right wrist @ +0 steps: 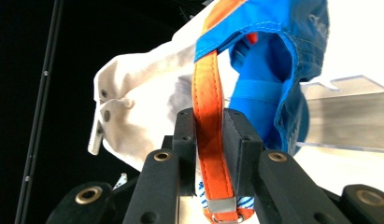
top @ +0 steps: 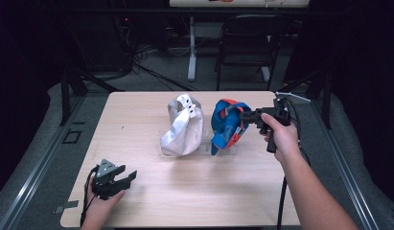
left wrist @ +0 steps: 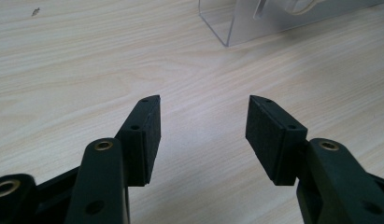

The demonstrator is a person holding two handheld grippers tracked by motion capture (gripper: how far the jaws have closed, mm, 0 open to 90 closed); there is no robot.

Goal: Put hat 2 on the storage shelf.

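While you look down from the high view, your right gripper (top: 246, 116) reaches level across the table (top: 137, 124) from the right and meets the blue and orange cap (top: 226, 125), which sits on a clear stand (top: 228, 149) right of centre. A white cap (top: 183, 128) rests on its own stand just beside it, to the left. Your left gripper (top: 129, 177) lies near the table's front left corner, well apart from both caps, so your right hand is by far the nearer 1.

From the left gripper view, your 2 jaws stand spread wide over bare wood with nothing between them. A corner of the clear stand (left wrist: 227, 28) shows ahead and to the right.

From the right gripper view, your jaws pinch the cap's orange strap (right wrist: 209, 135). That strap runs lengthwise straight away from you, from its metal end tip (right wrist: 221, 206) near the jaw roots up to the blue crown (right wrist: 273, 51). The cap's body therefore lies ahead of and above your fingertips, with the white cap (right wrist: 133, 121) behind it. Judging from this, any pull has to follow the strap's long axis back toward your hand, or the cap may twist on its stand.
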